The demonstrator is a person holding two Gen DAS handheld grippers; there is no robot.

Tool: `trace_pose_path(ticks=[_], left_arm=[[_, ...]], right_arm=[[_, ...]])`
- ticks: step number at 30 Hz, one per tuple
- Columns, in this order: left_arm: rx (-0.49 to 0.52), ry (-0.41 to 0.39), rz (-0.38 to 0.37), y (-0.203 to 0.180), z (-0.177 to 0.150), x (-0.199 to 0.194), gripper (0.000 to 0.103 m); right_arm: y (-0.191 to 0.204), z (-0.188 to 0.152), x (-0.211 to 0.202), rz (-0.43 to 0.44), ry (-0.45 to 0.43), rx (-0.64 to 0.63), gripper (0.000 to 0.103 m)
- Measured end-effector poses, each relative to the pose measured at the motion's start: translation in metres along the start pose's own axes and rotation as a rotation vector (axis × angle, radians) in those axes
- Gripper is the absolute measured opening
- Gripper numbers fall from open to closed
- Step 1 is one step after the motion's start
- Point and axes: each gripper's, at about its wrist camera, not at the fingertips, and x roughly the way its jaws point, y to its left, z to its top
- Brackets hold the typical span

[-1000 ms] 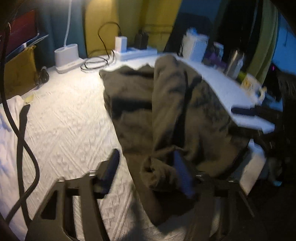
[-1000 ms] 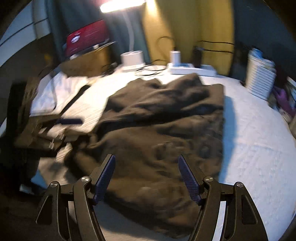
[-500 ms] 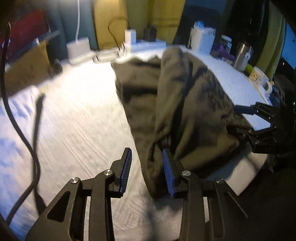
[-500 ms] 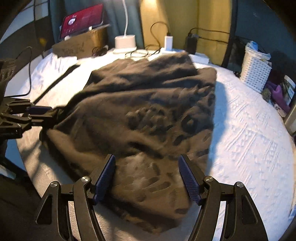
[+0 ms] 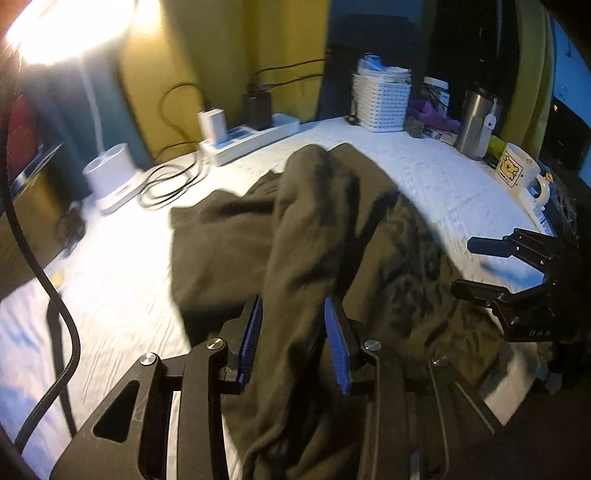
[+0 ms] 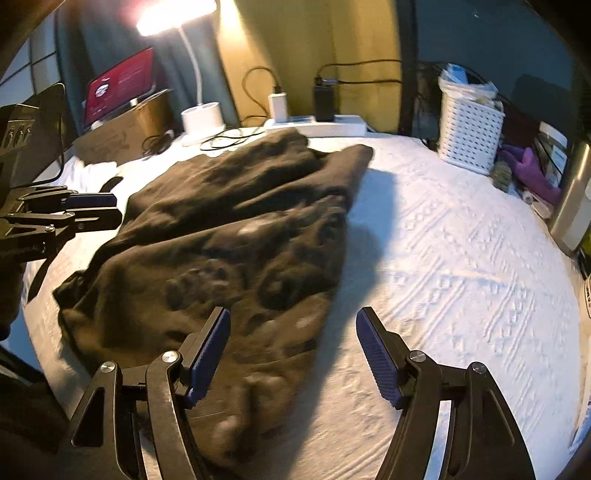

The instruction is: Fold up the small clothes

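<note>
Motion blur smears the dark garment [image 5: 332,240], mid-frame on the white quilted surface [image 6: 461,258] (print unreadable). Left gripper [image 5: 293,338] pinches a fold; right gripper [image 6: 293,350] spread, empty. Lamp [image 6: 173,14] glares upper left.

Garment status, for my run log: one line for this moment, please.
stage: folding | garment: brown, bunched on white cloth | left tool: gripping a fold | right tool: open, over garment's edge

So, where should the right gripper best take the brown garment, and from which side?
Take the near right hem of the brown garment, coming from the bare white cover on its right. That edge lies flat and free, the open right gripper hovers beside it, and the left gripper holds the opposite side.
</note>
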Motion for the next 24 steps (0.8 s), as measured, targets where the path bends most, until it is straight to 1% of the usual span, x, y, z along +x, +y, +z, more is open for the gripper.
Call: trace_pose_path(ticks=[2, 9, 13, 19, 24], left_arm=[[0.022, 0.006, 0.001, -0.007, 0.011, 0.008, 0.039], [0.127, 0.031, 0.012, -0.028, 0.041, 0.035, 0.04], [0.16, 0.039, 0.009, -0.035, 0.055, 0.047, 0.04], [0.206, 0.061, 0.041, -0.044, 0.072, 0.07, 0.04], [0.255, 0.105, 0.078, -0.048, 0.08, 0.092, 0.04]], right_arm=[[-0.009, 0.003, 0.001, 0.003, -0.007, 0.015, 0.072], [-0.038, 0.01, 0.007, 0.001, -0.02, 0.059, 0.072], [-0.049, 0.013, 0.012, 0.007, -0.022, 0.081, 0.072], [-0.067, 0.019, 0.017, 0.004, -0.03, 0.126, 0.072], [-0.081, 0.024, 0.02, 0.006, -0.036, 0.157, 0.072]])
